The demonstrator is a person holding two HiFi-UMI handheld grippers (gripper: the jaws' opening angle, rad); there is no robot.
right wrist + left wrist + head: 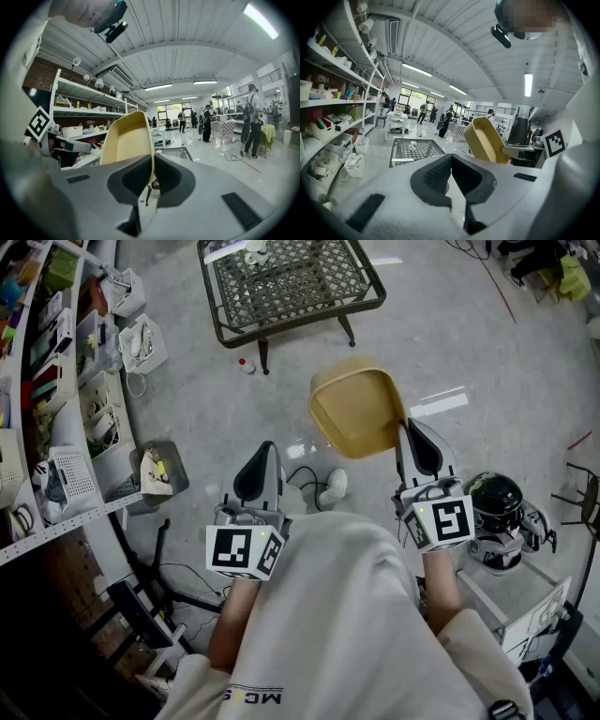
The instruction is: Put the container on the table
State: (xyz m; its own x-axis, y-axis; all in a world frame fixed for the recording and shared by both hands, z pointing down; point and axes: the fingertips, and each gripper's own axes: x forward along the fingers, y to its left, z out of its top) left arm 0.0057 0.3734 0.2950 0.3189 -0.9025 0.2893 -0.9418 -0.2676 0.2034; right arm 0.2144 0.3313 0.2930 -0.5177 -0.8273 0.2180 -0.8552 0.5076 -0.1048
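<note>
A yellow-tan plastic container hangs in the air above the floor, tipped on edge, with my right gripper shut on its rim. In the right gripper view the container rises just left of the jaws, its wall pinched between the pads. The left gripper view shows the same container off to the right. My left gripper is shut with nothing in it, held level beside the right one; its jaws meet. The black metal mesh table stands ahead on the floor, also in the left gripper view.
Shelves packed with boxes run along the left. A grey bin and cables lie on the floor near my feet. A black round appliance sits on a white unit at right. A small white object rests on the table. People stand far off.
</note>
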